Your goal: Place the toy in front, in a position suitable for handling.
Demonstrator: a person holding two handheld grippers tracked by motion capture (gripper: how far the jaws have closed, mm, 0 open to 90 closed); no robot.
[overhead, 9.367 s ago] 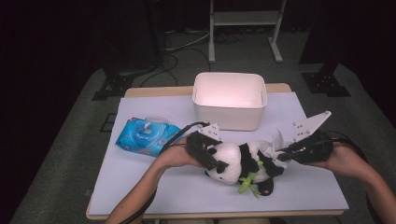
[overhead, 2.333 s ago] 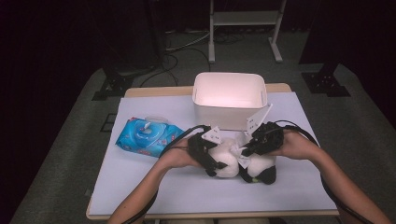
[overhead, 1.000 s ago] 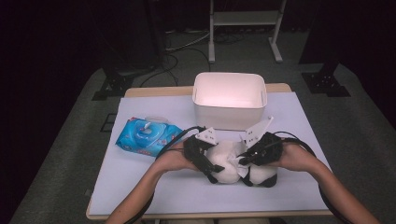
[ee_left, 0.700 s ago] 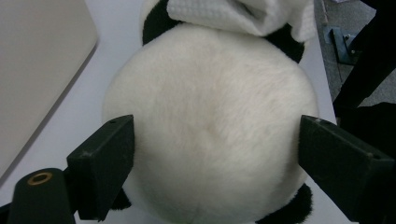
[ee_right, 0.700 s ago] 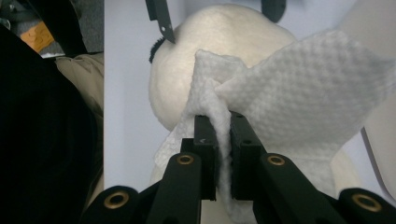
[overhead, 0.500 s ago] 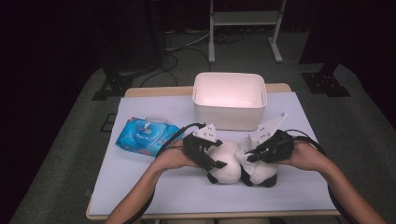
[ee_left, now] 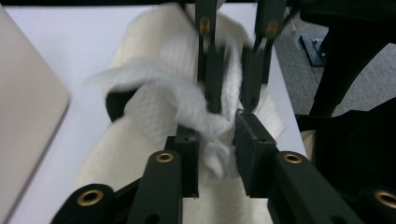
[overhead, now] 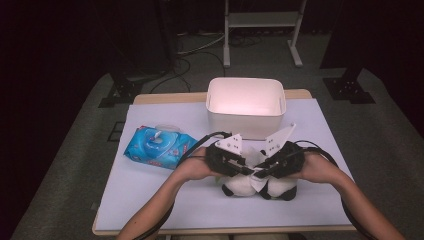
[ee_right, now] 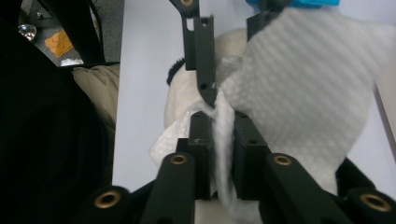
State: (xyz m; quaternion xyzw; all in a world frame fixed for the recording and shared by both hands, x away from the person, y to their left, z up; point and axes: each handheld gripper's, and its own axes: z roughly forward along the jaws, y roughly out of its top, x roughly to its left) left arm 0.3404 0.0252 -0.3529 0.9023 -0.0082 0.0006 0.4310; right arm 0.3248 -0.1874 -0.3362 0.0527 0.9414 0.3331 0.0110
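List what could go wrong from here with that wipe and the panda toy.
1. Both the left gripper and the right gripper pinch the same white wipe; the left jaws have just been closing on it. Pulling apart could tear it.
2. The panda toy lies loose on the table, so it may roll or slide.
3. The bunched wipe could slip out.
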